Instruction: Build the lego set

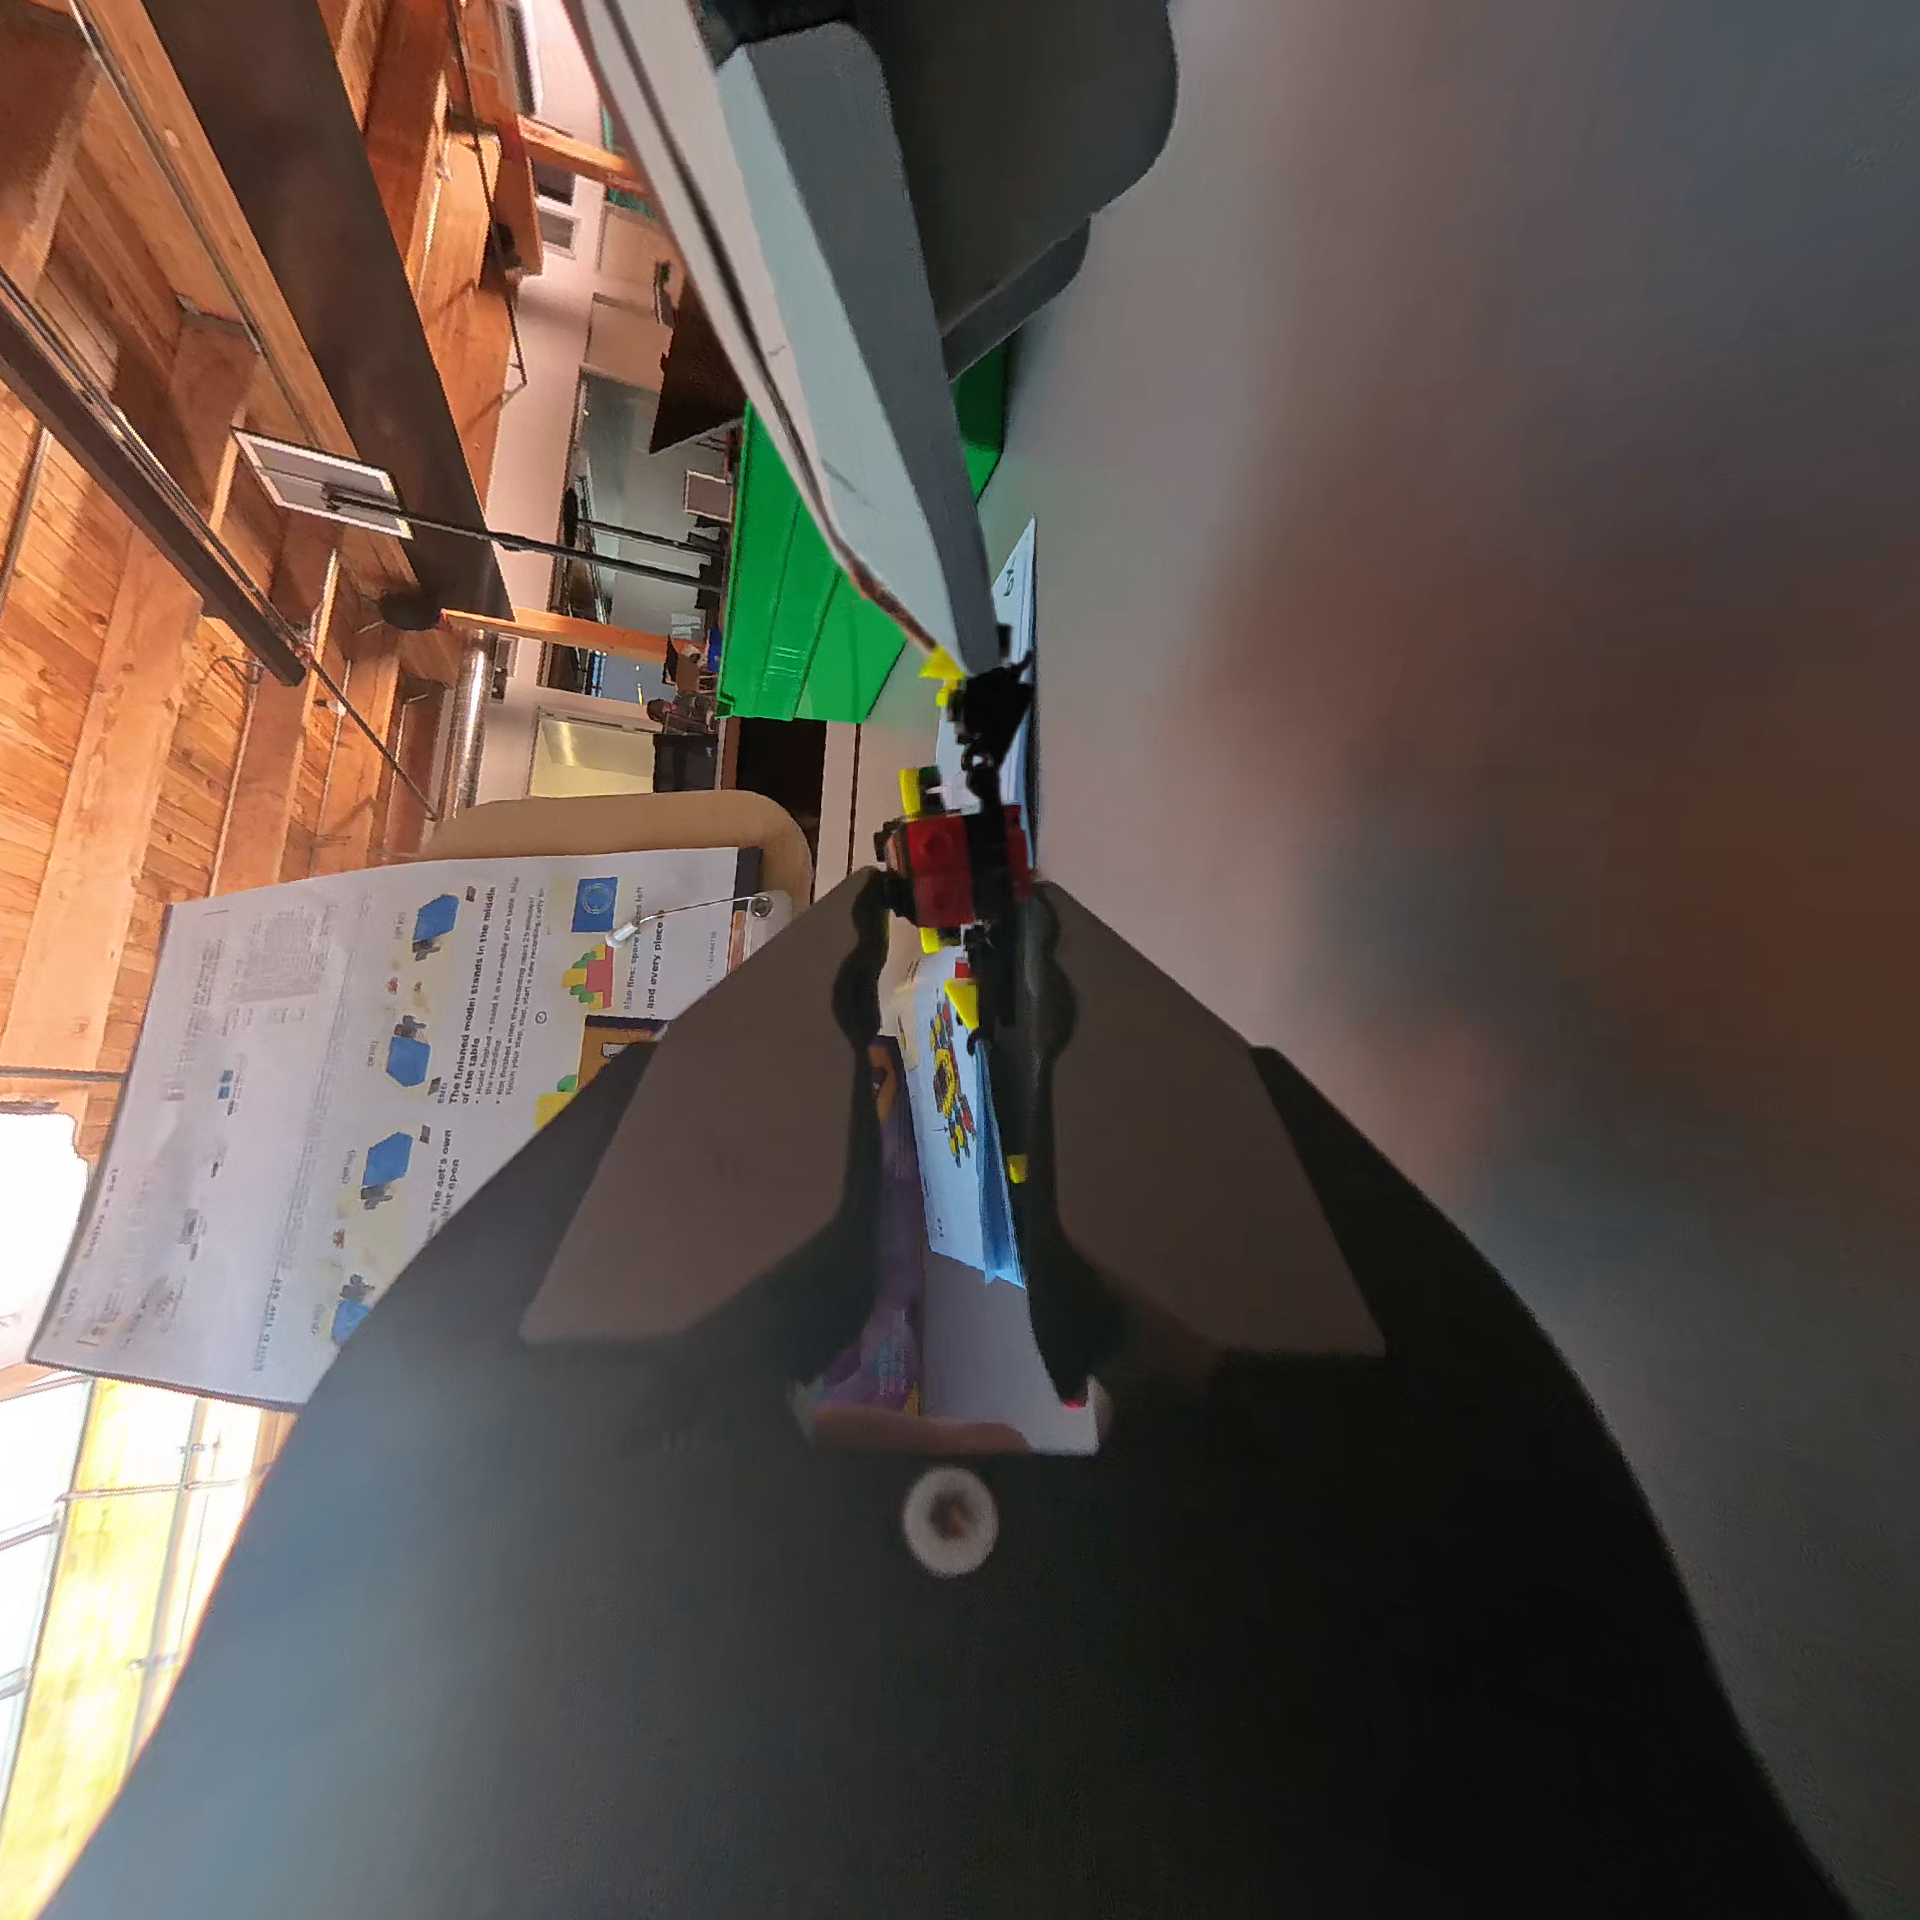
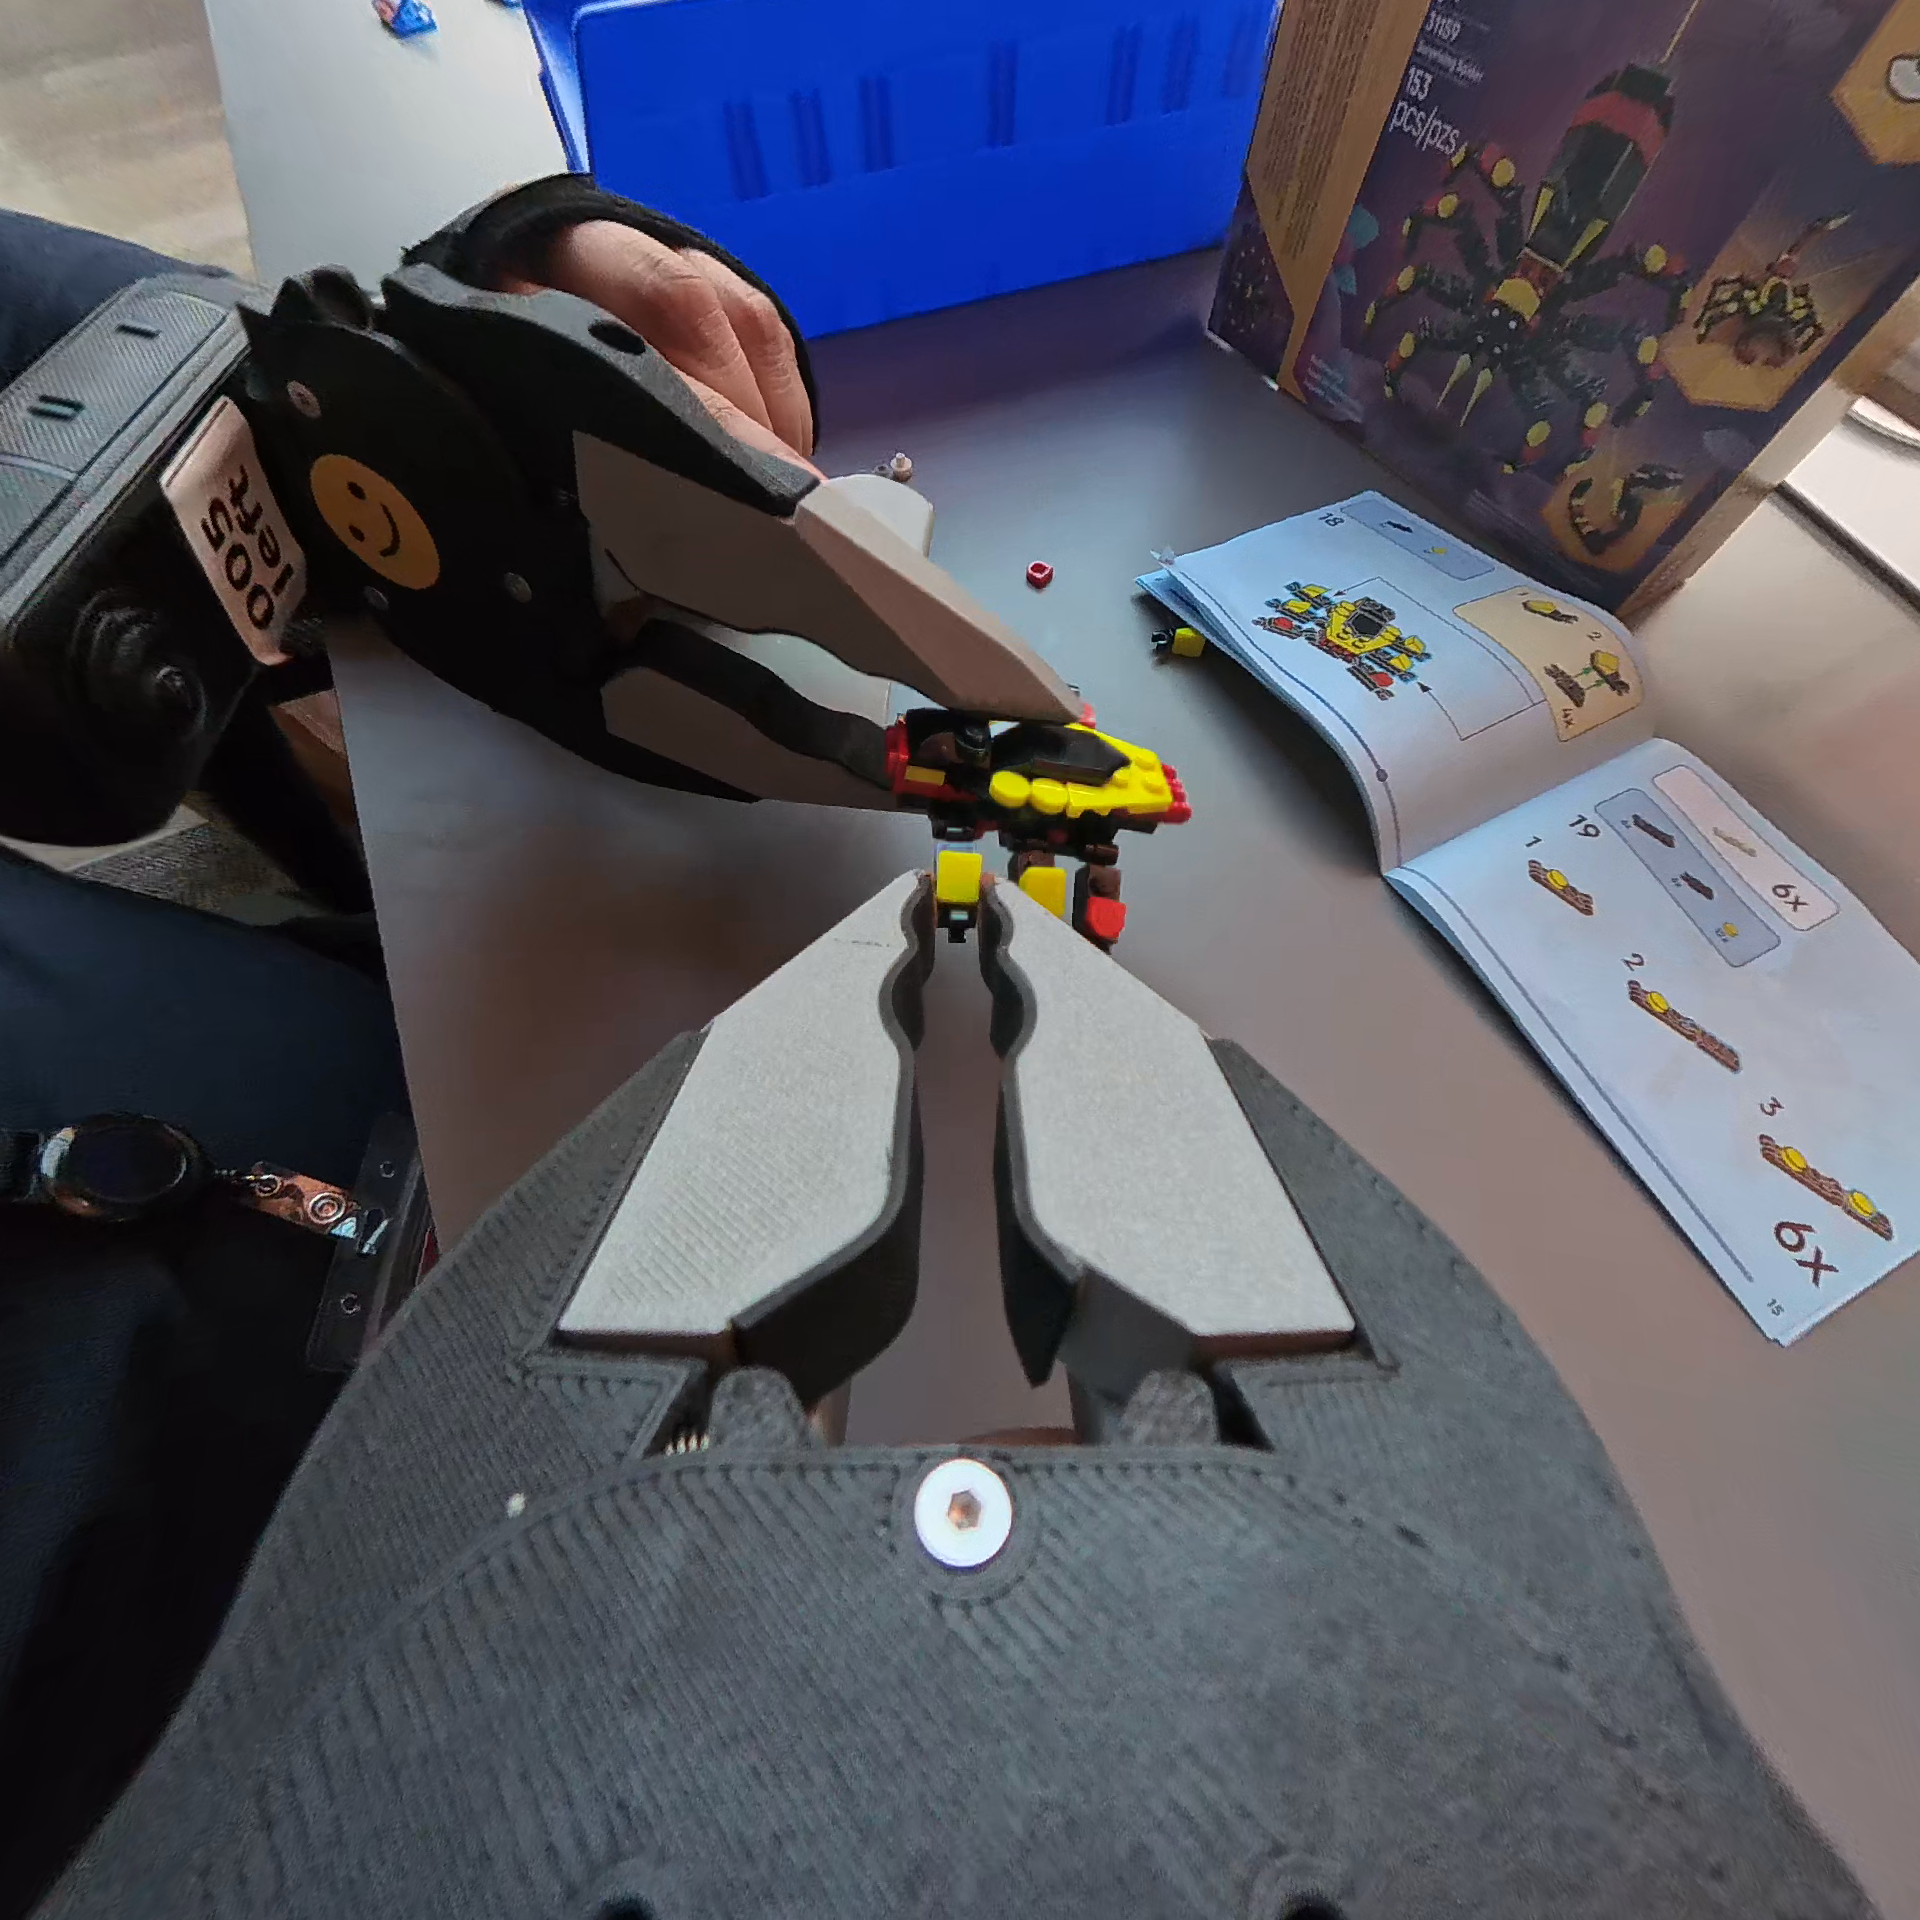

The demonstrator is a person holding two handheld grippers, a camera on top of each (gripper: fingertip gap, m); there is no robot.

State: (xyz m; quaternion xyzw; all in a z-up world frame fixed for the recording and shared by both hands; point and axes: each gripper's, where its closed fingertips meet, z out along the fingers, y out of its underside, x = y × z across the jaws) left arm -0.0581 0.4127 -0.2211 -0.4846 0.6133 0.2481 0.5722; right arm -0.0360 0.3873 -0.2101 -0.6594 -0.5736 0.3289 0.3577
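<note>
The part-built lego model (image 2: 1039,774), a red, yellow and black body with short legs hanging below, is held just above the dark table (image 2: 1247,1195). My left gripper (image 2: 987,743) comes in from the left and is shut on the model's body; in the left wrist view the left gripper (image 1: 956,894) clamps the red bricks of the model (image 1: 951,873). My right gripper (image 2: 956,894) is below the model, shut on a yellow and black leg piece (image 2: 958,878) on its underside. The right gripper's fingers (image 1: 883,416) show from the side in the left wrist view.
An open instruction booklet (image 2: 1558,831) lies to the right, with the set's box (image 2: 1558,260) standing behind it. A blue bin (image 2: 914,145) is at the back. A small red piece (image 2: 1039,572) and a yellow piece (image 2: 1179,642) lie loose. A green bin (image 1: 800,623) and a printed sheet (image 1: 364,1091) stand farther off. Left tips to right tips: about 4 centimeters.
</note>
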